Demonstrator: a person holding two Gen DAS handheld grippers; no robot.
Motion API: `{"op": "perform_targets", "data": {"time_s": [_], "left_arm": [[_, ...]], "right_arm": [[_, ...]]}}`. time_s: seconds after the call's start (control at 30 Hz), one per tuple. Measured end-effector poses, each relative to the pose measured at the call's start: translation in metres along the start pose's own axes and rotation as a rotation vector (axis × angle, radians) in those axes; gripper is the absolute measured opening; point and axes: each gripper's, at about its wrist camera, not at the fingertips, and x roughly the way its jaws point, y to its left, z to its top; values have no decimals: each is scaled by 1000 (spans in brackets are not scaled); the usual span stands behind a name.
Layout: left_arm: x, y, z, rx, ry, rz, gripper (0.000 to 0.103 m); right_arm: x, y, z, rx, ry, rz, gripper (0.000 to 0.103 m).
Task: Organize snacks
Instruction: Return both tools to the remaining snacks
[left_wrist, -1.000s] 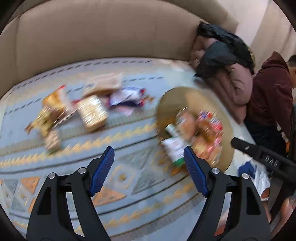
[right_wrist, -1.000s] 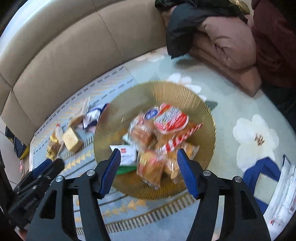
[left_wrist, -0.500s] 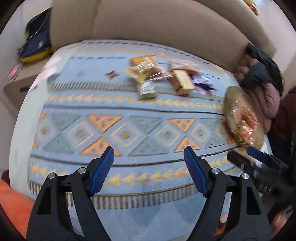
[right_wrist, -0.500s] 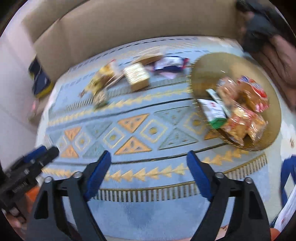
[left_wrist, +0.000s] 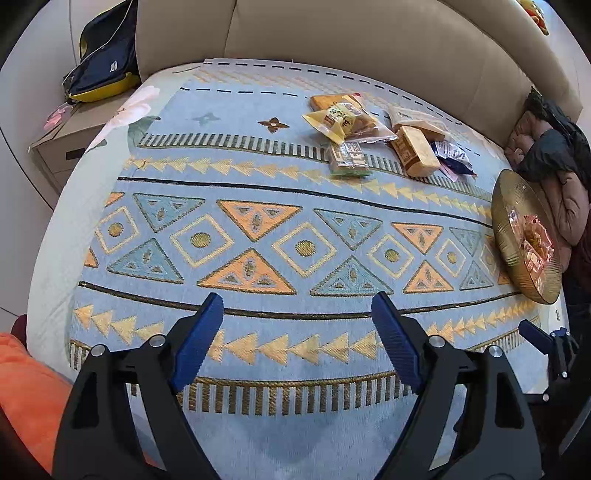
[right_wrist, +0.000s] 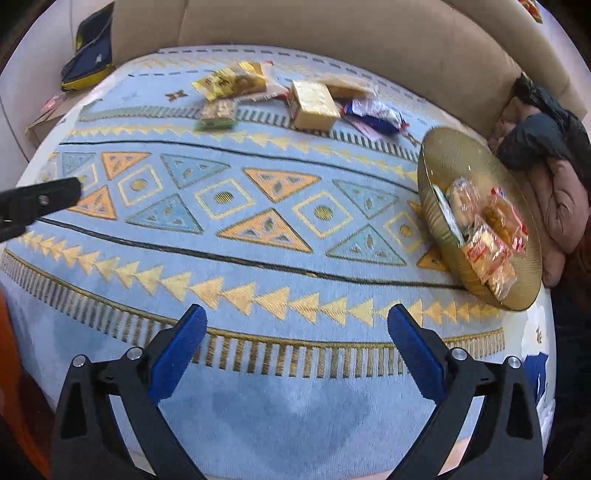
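Observation:
A gold plate (right_wrist: 458, 158) at the right of the patterned blanket holds several wrapped snacks (right_wrist: 487, 229); it also shows in the left wrist view (left_wrist: 509, 206). Loose snacks lie at the far side: a yellow packet (left_wrist: 340, 118), a green-edged bar pack (left_wrist: 347, 158), a tan box (left_wrist: 413, 151) and a blue-white packet (left_wrist: 452, 157). In the right wrist view these are the yellow packet (right_wrist: 229, 81), the tan box (right_wrist: 314, 105) and the blue-white packet (right_wrist: 376, 114). My left gripper (left_wrist: 297, 339) and right gripper (right_wrist: 297, 347) are open, empty, well short of the snacks.
A beige sofa back (left_wrist: 332, 40) curves behind the blanket (left_wrist: 258, 236). A navy-and-yellow bag (left_wrist: 103, 62) sits on a side cabinet at the far left. Dark and pink jackets (right_wrist: 546, 162) are piled at the right. An orange cushion (left_wrist: 26, 384) is at the near left.
Both grippers have pulled back and up from the plate toward the near edge of the blanket. The whole blanket is now in view. Both stay open and empty.

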Motion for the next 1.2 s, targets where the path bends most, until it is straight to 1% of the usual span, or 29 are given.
{"op": "perform_targets", "data": {"time_s": [0.13,0.3,0.43,0.5,0.63,0.77,0.87,0.97,1.0,1.03,1.1,1.17,1.2], "left_arm": [[4,-7,-2,31,7,13,82],[8,-11,-3,40,19,18,82],[12,-9,-1,26,28,2,82],[13,-12,0,23,30,-20,82],[15,-10,14,8,26,-50,82],[26,-3,41,-55,55,-101,82],[39,-4,66,-69,48,-88,82],[63,-12,94,-72,48,-80,82],[72,-15,101,-72,55,-80,82],[82,-18,107,-73,63,-80,82],[104,-24,119,-79,76,-76,81],[125,-31,128,-69,90,-64,80],[133,-36,131,-56,92,-57,80]], "right_arm": [[4,-9,1,60,25,29,97],[12,-17,2,114,64,74,97],[20,-24,3,164,104,148,97],[24,-26,3,181,120,177,98],[26,-27,6,194,129,198,97],[22,-31,19,207,130,226,97],[17,-33,52,174,94,203,97],[16,-38,106,129,7,151,97],[18,-40,119,127,-14,145,97],[22,-44,133,132,-32,148,97],[35,-53,163,146,-65,169,93],[52,-60,184,152,-76,190,89],[65,-63,196,155,-68,201,89]]}}
